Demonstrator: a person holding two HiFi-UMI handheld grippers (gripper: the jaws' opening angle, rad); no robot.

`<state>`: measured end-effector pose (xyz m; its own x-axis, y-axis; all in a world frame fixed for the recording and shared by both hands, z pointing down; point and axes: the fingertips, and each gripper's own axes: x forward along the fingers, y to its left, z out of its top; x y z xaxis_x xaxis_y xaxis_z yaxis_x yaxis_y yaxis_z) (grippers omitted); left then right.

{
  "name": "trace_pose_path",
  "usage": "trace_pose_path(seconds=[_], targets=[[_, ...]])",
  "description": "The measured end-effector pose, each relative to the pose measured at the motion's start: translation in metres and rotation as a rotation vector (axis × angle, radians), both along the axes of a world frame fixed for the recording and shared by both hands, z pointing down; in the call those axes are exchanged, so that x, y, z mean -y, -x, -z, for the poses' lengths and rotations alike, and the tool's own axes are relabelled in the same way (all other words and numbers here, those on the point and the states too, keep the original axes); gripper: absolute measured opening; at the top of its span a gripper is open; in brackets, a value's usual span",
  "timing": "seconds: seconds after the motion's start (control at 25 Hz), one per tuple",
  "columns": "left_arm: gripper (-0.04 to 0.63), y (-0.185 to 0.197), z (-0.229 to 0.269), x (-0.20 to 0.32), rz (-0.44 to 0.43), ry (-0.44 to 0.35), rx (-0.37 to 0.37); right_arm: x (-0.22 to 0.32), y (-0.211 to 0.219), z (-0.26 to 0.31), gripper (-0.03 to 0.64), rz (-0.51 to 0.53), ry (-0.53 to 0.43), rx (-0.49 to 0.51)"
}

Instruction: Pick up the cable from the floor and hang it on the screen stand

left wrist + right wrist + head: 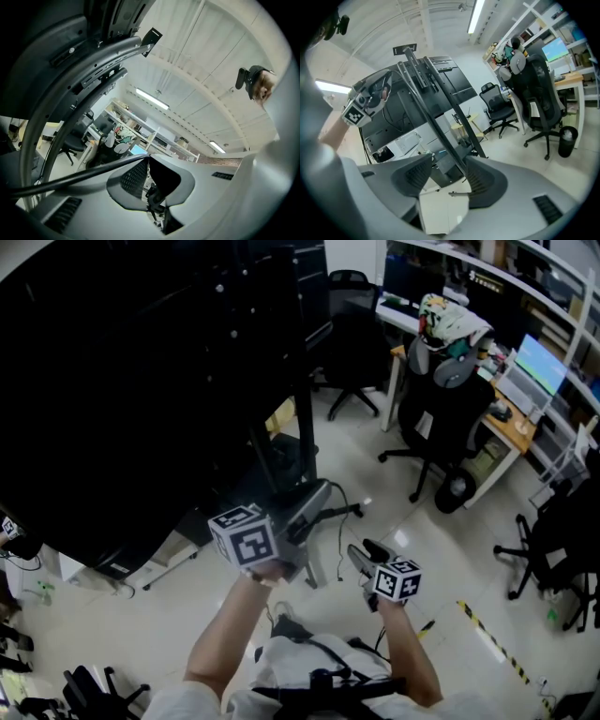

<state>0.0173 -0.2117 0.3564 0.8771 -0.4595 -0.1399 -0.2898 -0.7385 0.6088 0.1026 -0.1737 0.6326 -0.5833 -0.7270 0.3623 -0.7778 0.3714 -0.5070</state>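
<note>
A big black screen [122, 381] on a black screen stand [305, 427] fills the upper left of the head view. My left gripper [323, 491] is raised beside the stand's post and is shut on the black cable [70, 177], which enters its jaws [147, 161] from the lower left. The stand's curved metal bracket [93, 70] arches close above it. In the head view a thin run of the cable [340, 531] hangs down from that gripper. My right gripper [366, 551] sits lower right, open [447, 161] and holding nothing. It faces the stand [436, 117].
A black office chair [441, 418] with a headrest stands at the right by a wooden desk [516, 432] with monitors. Another chair's base [548, 559] is at the far right. Yellow-black tape [492, 634] marks the pale floor. A white unit [159, 559] sits under the screen.
</note>
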Motion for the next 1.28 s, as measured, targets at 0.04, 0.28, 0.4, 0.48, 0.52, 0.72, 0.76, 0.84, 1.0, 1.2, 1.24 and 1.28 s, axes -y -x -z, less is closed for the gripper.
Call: trace_pose_path(seconds=[0.04,0.28,0.4,0.48,0.52,0.72,0.76,0.84,1.0,1.2,1.24,1.28], targets=[[0.017,0.000,0.008,-0.002,-0.007,-0.008,-0.006,-0.002,-0.001,-0.003,0.266,-0.002,0.006,-0.009],[0.017,-0.009,0.047,-0.018,-0.041,-0.057,0.000,-0.024,-0.009,-0.030,0.282,0.000,0.058,-0.024],[0.017,-0.011,0.061,-0.028,-0.051,-0.082,0.005,-0.032,-0.005,-0.046,0.282,0.022,0.090,-0.028],[0.017,-0.011,0.070,-0.034,-0.059,-0.096,0.000,-0.035,-0.003,-0.056,0.282,0.035,0.113,-0.039],[0.017,-0.010,0.075,-0.037,-0.063,-0.103,-0.006,-0.035,-0.001,-0.059,0.282,0.044,0.118,-0.047],[0.017,-0.003,0.104,-0.048,-0.076,-0.142,-0.037,-0.026,0.012,-0.074,0.281,0.094,0.138,-0.079],[0.017,-0.002,0.109,-0.049,-0.077,-0.152,-0.040,-0.023,0.015,-0.076,0.281,0.101,0.139,-0.089],[0.017,0.001,0.118,-0.051,-0.077,-0.169,-0.044,-0.017,0.020,-0.078,0.281,0.108,0.136,-0.105],[0.017,0.005,0.129,-0.053,-0.075,-0.190,-0.051,-0.001,0.026,-0.076,0.279,0.099,0.124,-0.121],[0.017,0.007,0.144,-0.055,-0.083,-0.207,-0.061,0.013,0.031,-0.083,0.238,0.105,0.114,-0.209],[0.017,0.008,0.147,-0.057,-0.086,-0.213,-0.064,0.013,0.033,-0.087,0.238,0.114,0.114,-0.237],[0.017,0.008,0.151,-0.058,-0.090,-0.219,-0.066,0.013,0.035,-0.092,0.235,0.123,0.113,-0.266]])
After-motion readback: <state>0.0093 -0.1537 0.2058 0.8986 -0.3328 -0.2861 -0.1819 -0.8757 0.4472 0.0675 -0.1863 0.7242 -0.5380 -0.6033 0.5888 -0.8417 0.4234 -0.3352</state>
